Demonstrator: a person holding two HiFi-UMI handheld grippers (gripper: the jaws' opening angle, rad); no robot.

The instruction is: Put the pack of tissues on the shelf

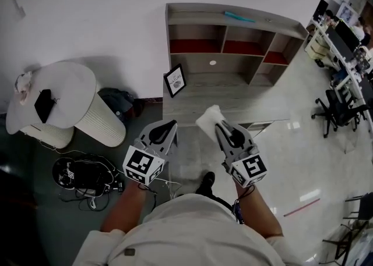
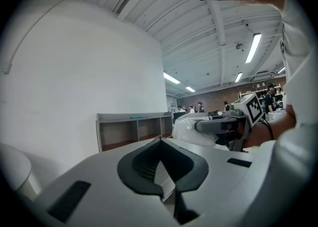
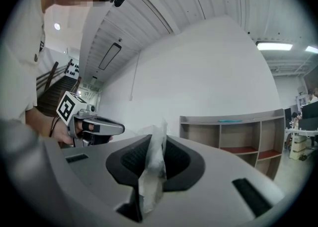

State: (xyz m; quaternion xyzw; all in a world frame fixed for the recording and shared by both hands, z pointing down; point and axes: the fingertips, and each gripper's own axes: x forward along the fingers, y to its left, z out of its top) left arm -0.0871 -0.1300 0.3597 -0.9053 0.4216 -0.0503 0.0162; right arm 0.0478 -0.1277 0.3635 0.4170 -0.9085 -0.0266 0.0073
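Ahead, right tongs [image 1: 218, 126] pinch tissue pack [image 1: 208, 120] near desk [image 1: 245, 106] edge; shelf [image 1: 233, 33] beyond.

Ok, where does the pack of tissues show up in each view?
Head view: pack of tissues at centre, at the tip of the right tool.
Left gripper view: right of centre, beneath the right tool.
Right gripper view: bottom centre, pinched between the jaws.
Shared landmark: the shelf, behind the pack in all three views.
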